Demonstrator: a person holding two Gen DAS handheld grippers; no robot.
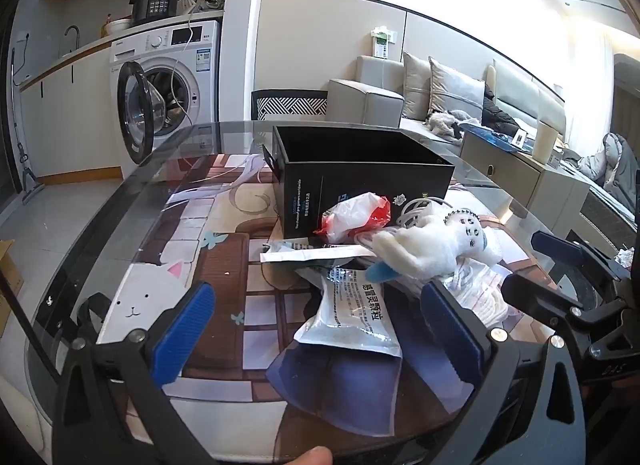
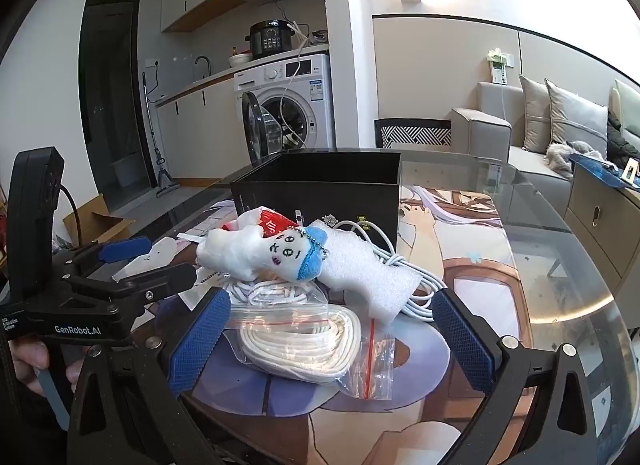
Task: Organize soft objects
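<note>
A pile of soft things lies on the glass table in front of an open black box (image 1: 352, 181) (image 2: 320, 181). On top is a white plush toy (image 1: 432, 241) (image 2: 272, 257) with a blue cap and bead chain. Beside it lie a white foam piece (image 2: 364, 277), a red-and-white plastic bag (image 1: 356, 217) (image 2: 268, 223), a silver medicine pouch (image 1: 356, 313), and a clear zip bag of white cord (image 2: 304, 341). My left gripper (image 1: 320, 329) is open, jaws either side of the pouch. My right gripper (image 2: 328, 341) is open, jaws either side of the zip bag.
A white cable (image 2: 404, 265) coils by the box. The table (image 2: 560, 265) has a printed mat under glass and a rounded edge. A washing machine (image 1: 172, 77) with its door open and a sofa (image 1: 440, 93) stand beyond. A cardboard box (image 2: 96, 221) sits on the floor.
</note>
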